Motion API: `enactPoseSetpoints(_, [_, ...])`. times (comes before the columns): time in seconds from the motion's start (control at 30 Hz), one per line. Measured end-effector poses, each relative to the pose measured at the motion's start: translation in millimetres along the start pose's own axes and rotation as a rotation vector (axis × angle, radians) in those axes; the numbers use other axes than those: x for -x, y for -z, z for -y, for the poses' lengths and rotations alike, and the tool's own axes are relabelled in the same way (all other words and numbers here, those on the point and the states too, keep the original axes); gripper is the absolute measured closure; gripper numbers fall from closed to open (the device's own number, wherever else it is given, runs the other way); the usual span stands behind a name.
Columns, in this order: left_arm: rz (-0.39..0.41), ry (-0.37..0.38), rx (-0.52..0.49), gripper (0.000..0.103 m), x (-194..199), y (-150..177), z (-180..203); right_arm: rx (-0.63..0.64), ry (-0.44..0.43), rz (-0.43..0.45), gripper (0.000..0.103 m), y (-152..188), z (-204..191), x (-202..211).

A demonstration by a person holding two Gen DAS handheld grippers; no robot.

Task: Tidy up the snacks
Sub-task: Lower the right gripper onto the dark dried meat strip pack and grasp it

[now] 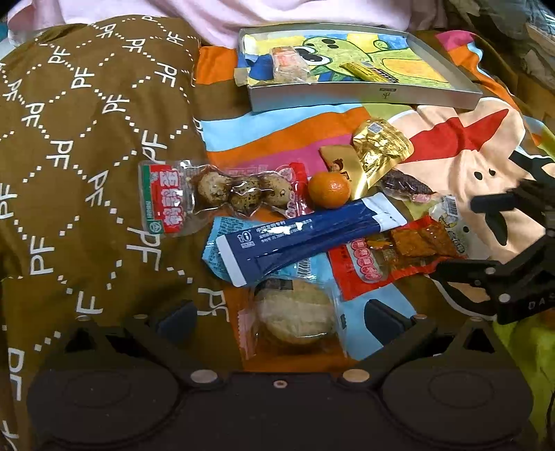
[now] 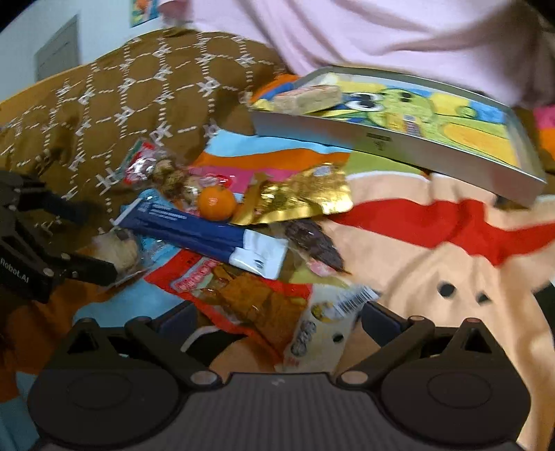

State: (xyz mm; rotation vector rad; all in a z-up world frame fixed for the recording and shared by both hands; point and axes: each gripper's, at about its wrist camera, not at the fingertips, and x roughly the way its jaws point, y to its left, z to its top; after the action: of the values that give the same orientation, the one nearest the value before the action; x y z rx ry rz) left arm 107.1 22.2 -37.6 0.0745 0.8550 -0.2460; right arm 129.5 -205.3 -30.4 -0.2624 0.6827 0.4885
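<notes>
A pile of snacks lies on a colourful blanket: a quail-egg pack (image 1: 215, 190), a mandarin (image 1: 329, 190), a gold pouch (image 1: 381, 149), a long blue sachet (image 1: 305, 236), a red tofu pack (image 1: 392, 253) and a wrapped round cake (image 1: 295, 317). My left gripper (image 1: 281, 322) is open, its fingers either side of the cake. My right gripper (image 2: 277, 322) is open over the red tofu pack (image 2: 249, 295) and a yellow-white packet (image 2: 322, 326). The grey box (image 1: 364, 97) at the back holds a rice-bar snack (image 1: 288, 66) and a yellow stick (image 1: 371, 73).
A brown patterned quilt (image 1: 86, 156) rises on the left. A pink cloth (image 2: 381, 31) lies behind the box (image 2: 399, 142). The right gripper shows at the right edge of the left wrist view (image 1: 485, 239); the left gripper shows at the left of the right wrist view (image 2: 73, 243).
</notes>
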Motion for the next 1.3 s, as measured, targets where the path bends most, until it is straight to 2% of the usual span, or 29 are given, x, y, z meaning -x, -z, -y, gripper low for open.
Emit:
enactPoseSetpoints(0.2, [-0.012, 0.022, -0.001, 0.001, -5, -1, -1, 0.071, -0.073, -0.018, 0.0, -17, 3, -20])
enactPoseSetpoints(0.4, [-0.006, 0.031, 0.011, 0.001, -4, -1, -4, 0.079, -0.06, -0.043, 0.0, -24, 8, -36])
enactPoseSetpoints(0.53, [-0.015, 0.036, 0.01, 0.001, -7, -2, -4, 0.038, -0.06, -0.051, 0.001, -24, 16, -42])
enactPoseSetpoints(0.87, [-0.031, 0.046, 0.049, 0.001, -8, -6, -11, 0.028, -0.196, -0.115, 0.0, -12, 18, -22])
enactPoseSetpoints(1.0, [-0.034, 0.045, 0.06, 0.001, -8, -6, -12, 0.071, -0.218, -0.128, 0.001, -9, 8, -13])
enactPoseSetpoints(1.13, [-0.035, 0.04, 0.046, 0.001, -9, -5, -12, 0.077, -0.156, -0.096, 0.002, -12, 6, -12])
enactPoseSetpoints(1.3, [-0.038, 0.036, 0.033, 0.001, -11, -5, -12, -0.021, -0.059, -0.05, 0.012, -18, 19, -23])
